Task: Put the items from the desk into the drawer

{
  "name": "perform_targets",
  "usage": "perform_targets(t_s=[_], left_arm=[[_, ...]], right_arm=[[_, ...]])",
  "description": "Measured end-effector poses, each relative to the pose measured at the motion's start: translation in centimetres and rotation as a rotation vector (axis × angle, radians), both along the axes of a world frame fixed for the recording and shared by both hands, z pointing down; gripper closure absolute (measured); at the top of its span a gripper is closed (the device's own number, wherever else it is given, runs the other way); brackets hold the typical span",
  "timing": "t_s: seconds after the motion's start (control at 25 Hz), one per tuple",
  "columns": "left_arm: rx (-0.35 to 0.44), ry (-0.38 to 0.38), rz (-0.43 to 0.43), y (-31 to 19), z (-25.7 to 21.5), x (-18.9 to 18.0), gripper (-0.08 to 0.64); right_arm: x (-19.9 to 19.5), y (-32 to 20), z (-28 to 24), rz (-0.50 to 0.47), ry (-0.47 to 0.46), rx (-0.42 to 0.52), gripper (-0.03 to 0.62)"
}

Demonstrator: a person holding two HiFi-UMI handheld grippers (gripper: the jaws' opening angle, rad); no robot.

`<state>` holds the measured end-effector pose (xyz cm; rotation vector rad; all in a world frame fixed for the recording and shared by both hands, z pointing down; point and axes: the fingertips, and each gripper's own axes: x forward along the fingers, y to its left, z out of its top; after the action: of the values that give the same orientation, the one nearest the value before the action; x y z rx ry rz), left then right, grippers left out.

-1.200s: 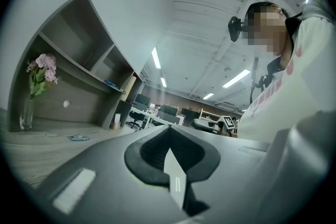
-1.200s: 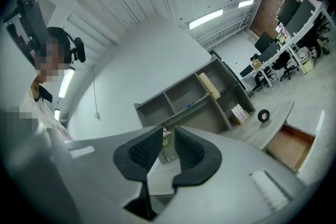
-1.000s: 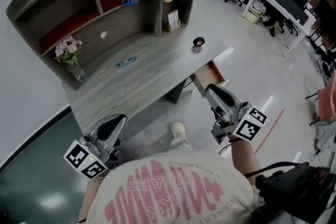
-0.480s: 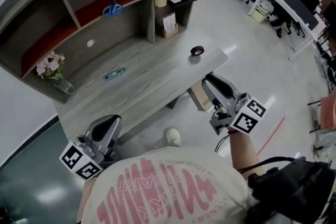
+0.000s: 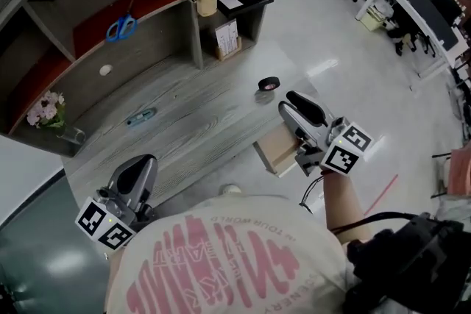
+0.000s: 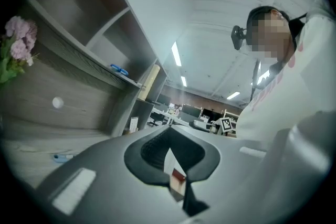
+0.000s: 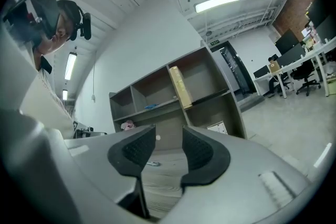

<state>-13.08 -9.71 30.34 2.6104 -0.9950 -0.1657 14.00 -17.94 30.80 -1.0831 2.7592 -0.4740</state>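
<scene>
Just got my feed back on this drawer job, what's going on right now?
A person stands at the desk with a gripper in each hand, neither holding anything. The right gripper, near the open drawer, has just been opening its jaws, with nothing between them. The left gripper is shut and empty by the desk's front edge. A black tape roll and a small blue item lie on the desktop, not yet put away.

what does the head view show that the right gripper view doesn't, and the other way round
only head view: the black tape roll on the desk and the open drawer at its front edge. only right gripper view: ceiling lights, and the right gripper seen along its jaws, which have just been opening, nothing between them. both: shelf unit, blue scissors, pink flowers.
</scene>
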Motion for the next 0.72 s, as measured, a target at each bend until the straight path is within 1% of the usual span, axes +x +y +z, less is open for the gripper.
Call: perform_targets(t_s=[0.08, 0.12, 0.2, 0.28, 0.32, 0.52, 0.72], left_arm=[[0.013, -0.059, 0.003, -1.4, 0.4, 1.4, 0.546], [0.015, -0.073, 0.002, -2.2, 0.5, 2.0, 0.546], [0.009, -0.065, -0.010, -3.8, 0.6, 2.7, 0.546], [-0.010, -0.045, -0.023, -5.1, 0.9, 3.3, 0.546], [-0.022, -0.045, -0.025, -5.6, 1.2, 3.5, 0.546], [-0.098, -0.088, -0.030, -7.6, 2.8, 4.0, 0.546], [-0.138, -0.119, -0.044, -9.4, 3.6, 4.2, 0.546]], right_arm=[[1.4, -1.9, 0.6, 0.009, -0.019, -0.014, 0.445], [2.1, -2.8, 1.0, 0.014, -0.018, -0.021, 0.443], [3.3, -4.8, 2.2, 0.017, 0.018, -0.032, 0.408], [4.3, -6.8, 4.1, 0.007, 0.084, -0.046, 0.357], [4.8, -7.8, 5.2, -0.001, 0.117, -0.057, 0.346], [6.0, -12.4, 10.4, -0.042, 0.297, -0.119, 0.321], [4.9, -14.6, 16.4, -0.156, 0.531, -0.166, 0.307]])
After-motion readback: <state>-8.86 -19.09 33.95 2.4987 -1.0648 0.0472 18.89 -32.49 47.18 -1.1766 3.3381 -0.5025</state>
